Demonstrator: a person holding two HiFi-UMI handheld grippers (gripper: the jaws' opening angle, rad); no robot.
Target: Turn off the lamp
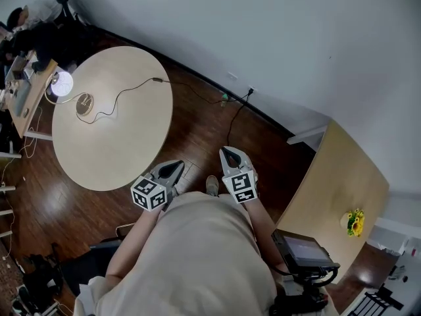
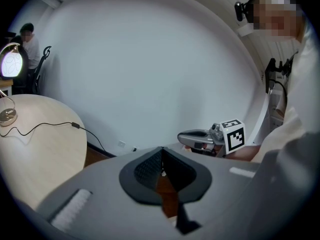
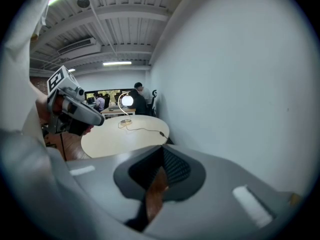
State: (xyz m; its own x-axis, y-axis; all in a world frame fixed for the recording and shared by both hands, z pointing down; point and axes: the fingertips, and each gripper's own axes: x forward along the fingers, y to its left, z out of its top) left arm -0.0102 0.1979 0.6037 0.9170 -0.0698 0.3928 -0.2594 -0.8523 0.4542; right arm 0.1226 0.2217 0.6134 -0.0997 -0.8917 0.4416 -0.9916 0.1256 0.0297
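The lamp [image 1: 61, 83], a lit white globe on a curved stem with a round base [image 1: 84, 104], stands at the far left of a round pale table [image 1: 125, 143]. Its black cable [image 1: 135, 87] runs across the top toward the wall. The lit lamp [image 2: 11, 64] shows again at the left gripper view's left edge, and small and far off as the lamp [image 3: 127, 101] in the right gripper view. Both grippers hang over the wood floor, short of the table. My left gripper [image 1: 174, 168] is shut and empty. My right gripper [image 1: 229, 153], beside it, is shut and empty too.
A second pale table [image 1: 329, 183] at the right carries yellow flowers [image 1: 356, 222]. A white wall runs behind with an outlet [image 1: 250, 89]. A person sits at a desk [image 1: 26, 91] beyond the lamp. A black device [image 1: 301, 250] sits at my right hip.
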